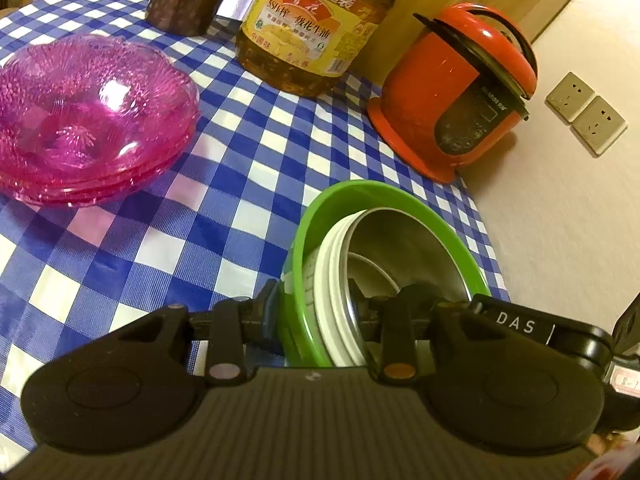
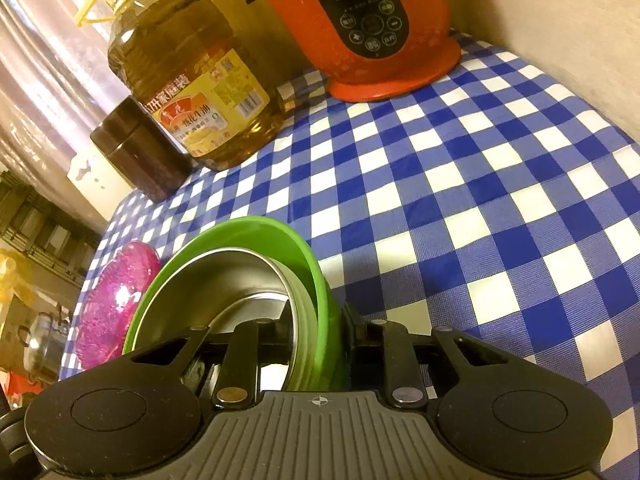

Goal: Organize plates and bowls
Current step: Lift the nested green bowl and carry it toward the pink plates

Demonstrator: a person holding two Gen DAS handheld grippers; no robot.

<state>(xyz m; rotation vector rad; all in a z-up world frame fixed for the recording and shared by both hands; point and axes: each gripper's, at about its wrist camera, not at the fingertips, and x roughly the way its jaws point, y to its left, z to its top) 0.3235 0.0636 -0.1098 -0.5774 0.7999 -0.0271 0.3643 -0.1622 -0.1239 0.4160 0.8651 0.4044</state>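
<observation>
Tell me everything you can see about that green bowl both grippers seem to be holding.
The green bowl looks like smooth, bright plastic with a rounded rim. It is held tilted above the checked tablecloth. Nested inside sits a metal bowl with white outer rings. The left gripper clamps the nested rims on one side, the right gripper on the opposite side. Its underside is hidden.

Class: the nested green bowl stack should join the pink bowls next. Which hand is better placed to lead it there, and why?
Left, probably. Both grippers clamp the green bowl stack, but the left gripper holds the rim nearer the pink bowls; the right gripper is on the far rim.
</observation>
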